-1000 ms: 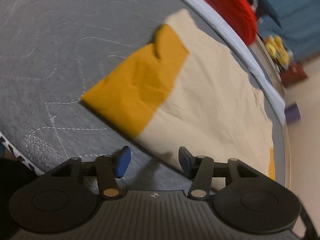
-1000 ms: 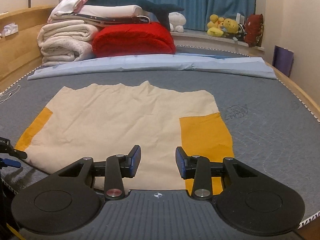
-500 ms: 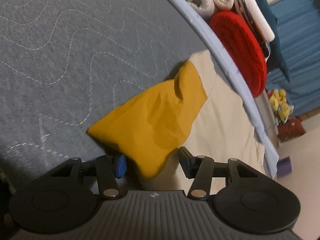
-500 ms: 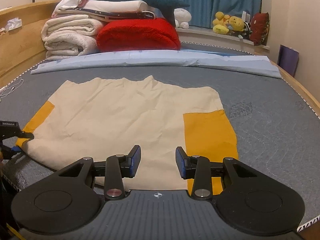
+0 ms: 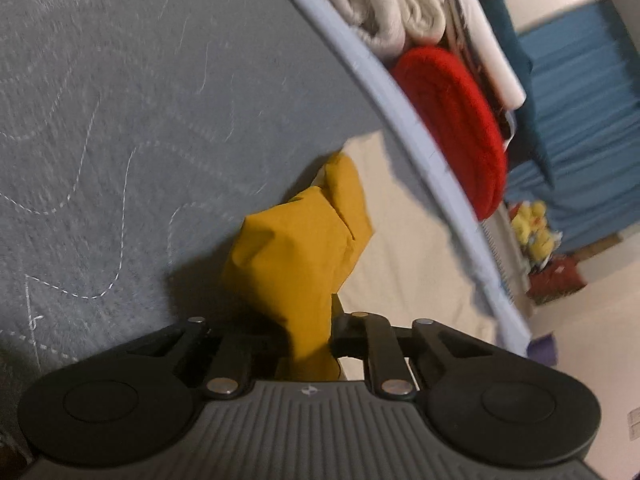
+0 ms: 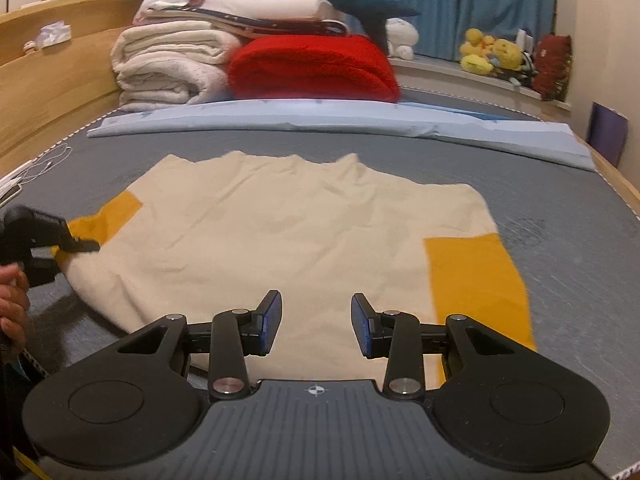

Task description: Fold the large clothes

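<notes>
The left gripper is closing on the shirt's yellow sleeve; the right gripper hovers half-open over its near hem. The shirt lies flat on the grey mattress, collar facing folded blankets.

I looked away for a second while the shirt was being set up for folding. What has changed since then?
The left gripper moved in on the left yellow sleeve, and its fingers are closing with the bunched, lifted cloth between them. A second ago they stood open, short of the flat sleeve. The right gripper edged forward over the cream shirt, fingers open as before. The right yellow sleeve and the rest of the shirt stayed flat.
</notes>
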`<state>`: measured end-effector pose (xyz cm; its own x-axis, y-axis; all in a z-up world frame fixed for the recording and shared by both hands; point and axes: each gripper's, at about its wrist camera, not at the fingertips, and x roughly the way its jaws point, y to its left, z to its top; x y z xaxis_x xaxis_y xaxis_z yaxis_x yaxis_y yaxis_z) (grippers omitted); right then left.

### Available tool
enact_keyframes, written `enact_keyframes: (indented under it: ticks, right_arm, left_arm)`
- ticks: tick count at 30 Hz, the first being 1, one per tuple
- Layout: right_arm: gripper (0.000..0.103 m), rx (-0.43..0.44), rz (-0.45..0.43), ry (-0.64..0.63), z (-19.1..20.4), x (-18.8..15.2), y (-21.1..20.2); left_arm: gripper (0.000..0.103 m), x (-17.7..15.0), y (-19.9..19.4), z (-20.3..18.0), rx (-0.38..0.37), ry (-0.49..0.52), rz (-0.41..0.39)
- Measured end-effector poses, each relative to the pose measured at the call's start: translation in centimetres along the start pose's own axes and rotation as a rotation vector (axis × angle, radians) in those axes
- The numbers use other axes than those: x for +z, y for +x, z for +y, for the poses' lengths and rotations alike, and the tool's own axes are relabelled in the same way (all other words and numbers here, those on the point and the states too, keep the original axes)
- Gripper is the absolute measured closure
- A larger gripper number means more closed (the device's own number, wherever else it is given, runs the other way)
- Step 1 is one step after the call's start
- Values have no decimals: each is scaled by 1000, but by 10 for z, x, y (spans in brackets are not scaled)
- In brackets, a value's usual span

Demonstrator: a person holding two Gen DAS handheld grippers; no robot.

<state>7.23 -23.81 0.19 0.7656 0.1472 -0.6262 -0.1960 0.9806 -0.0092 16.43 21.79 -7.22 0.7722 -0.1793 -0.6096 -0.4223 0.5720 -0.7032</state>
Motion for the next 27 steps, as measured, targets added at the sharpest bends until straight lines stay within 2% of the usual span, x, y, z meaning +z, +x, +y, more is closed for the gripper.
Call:
enact_keyframes:
  ticks: [3, 9, 13, 15, 17, 19, 21, 27]
  right_arm:
    - [64, 30, -12, 3, 19, 7, 8]
    - [64, 111, -33, -25, 61, 21, 19]
    - [64, 189, -19, -25, 89, 27, 32]
    - [64, 246, 24, -21, 103, 28, 44]
    - [63, 287, 122, -25, 117, 23, 65]
    - [65, 254, 253, -58, 131, 13, 95]
    - [65, 207, 335, -60, 139, 3, 122]
    - [68, 218, 316, 23, 144, 7, 135]
  left_arm:
    - [88, 7, -23, -19, -22, 45, -7]
    - [88, 43, -73, -55, 40, 261, -13]
    - [88, 70, -94, -62, 60, 377, 12]
    - [87, 74, -95, -63, 72, 466, 17]
    - [87, 66, -93, -57, 77, 539, 12]
    - [87, 60, -84, -50, 97, 521, 53]
    - [87, 56, -77, -48, 88, 491, 68]
    - [87, 38, -75, -72, 104, 625, 10]
